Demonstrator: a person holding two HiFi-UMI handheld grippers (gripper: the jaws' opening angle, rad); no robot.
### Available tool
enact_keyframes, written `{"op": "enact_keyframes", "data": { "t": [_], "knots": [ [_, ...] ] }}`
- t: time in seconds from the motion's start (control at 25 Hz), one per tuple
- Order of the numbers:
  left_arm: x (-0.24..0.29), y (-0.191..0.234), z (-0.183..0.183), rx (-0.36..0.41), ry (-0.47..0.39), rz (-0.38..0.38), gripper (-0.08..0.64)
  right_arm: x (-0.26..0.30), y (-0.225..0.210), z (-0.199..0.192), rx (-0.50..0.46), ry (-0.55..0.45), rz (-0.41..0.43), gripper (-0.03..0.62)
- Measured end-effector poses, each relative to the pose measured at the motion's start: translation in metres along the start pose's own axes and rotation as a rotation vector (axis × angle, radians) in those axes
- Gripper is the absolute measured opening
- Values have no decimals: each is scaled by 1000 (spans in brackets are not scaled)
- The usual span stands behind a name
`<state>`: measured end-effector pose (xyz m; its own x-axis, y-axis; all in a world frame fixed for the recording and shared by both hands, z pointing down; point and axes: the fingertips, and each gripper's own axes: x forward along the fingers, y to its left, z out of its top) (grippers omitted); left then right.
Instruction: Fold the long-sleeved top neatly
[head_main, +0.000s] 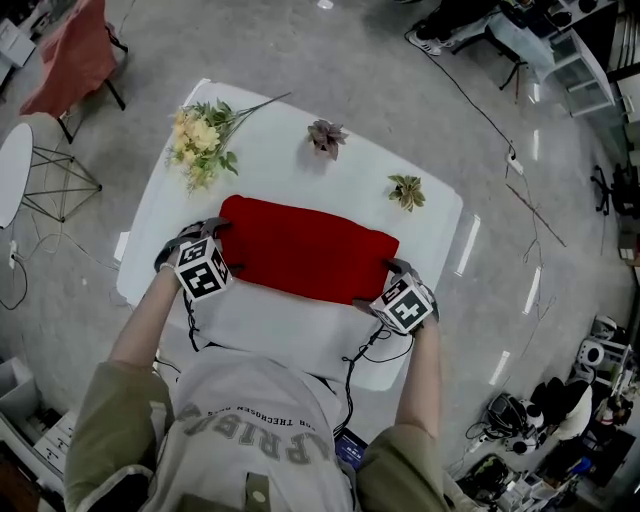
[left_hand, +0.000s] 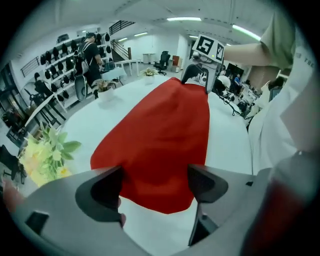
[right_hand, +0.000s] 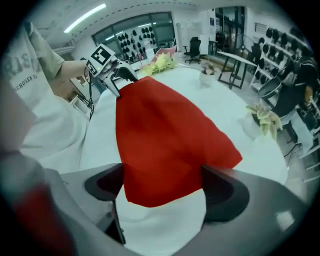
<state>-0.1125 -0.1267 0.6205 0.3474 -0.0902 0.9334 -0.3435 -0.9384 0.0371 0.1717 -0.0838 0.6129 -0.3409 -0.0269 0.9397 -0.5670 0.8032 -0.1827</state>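
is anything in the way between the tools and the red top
Nothing visible. The left tool and right tool each sit at an end of the folded red top, jaws apart around its corner; the flowers lie beyond it.

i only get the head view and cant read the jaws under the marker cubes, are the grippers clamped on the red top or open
Observer: The left gripper is open. In its own view the jaws stand wide apart on either side of a corner of the red top, and the pads are not pressing it.
Operator: and the right one
Observer: The right gripper is open too. The top's near corner lies on the white table between its jaws.
Operator: anyone near the table i cant see
Observer: Yes. The left gripper view shows a person standing beyond the table.
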Motion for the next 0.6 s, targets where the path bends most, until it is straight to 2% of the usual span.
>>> {"op": "enact_keyframes", "data": {
  "t": [0.08,0.24,0.4,0.48,0.6],
  "knots": [
    [5,1,-2,-26,2,-45,397,9,-1,-6,-8,30,28,483],
    [14,6,-8,-106,-14,-115,407,21,-7,-7,-25,46,30,483],
    [11,7,-8,-129,-40,-112,407,16,-6,-5,1,41,22,483],
    [-1,10,-5,-139,-71,-76,407,1,-4,4,36,-30,-3,483],
    [-42,18,8,-154,-184,41,407,-41,-1,37,76,-267,-88,483]
  ]
}}
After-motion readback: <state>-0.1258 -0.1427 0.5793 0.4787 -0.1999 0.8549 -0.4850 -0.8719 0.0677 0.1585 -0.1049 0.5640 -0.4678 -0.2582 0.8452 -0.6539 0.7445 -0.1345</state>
